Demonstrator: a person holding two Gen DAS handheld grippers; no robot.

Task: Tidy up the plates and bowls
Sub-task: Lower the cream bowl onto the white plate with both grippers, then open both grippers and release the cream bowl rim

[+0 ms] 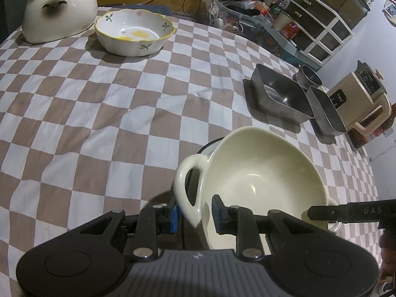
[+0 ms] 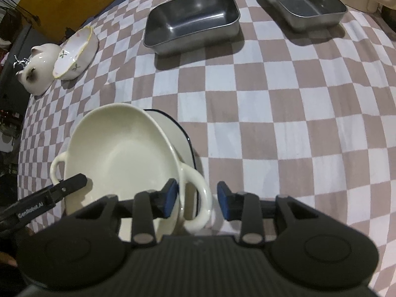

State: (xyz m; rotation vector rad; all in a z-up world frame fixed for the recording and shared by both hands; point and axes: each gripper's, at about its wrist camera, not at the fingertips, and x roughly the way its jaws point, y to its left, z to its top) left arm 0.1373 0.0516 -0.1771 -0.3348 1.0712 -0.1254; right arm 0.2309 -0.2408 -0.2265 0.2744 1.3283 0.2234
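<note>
A cream two-handled bowl [image 1: 257, 173] rests on a blue-rimmed white plate [image 1: 210, 146], seen also in the right wrist view [image 2: 118, 153] over the plate [image 2: 183, 143]. My left gripper [image 1: 194, 212] is open with its jaws either side of the bowl's left handle [image 1: 185, 193]. My right gripper [image 2: 196, 199] is open around the bowl's right handle [image 2: 200, 198]. A floral yellow-rimmed bowl [image 1: 135, 31] sits at the far side of the table.
Checkered tablecloth [image 1: 123, 113] covers the table. A ceramic cat [image 1: 59, 10] stands beside the floral bowl. Two steel rectangular trays [image 2: 193, 17] [image 2: 299, 0] sit far right, with a metal cup [image 1: 309, 76]. A beige cooker [image 1: 358, 96] and clutter lie beyond the edge.
</note>
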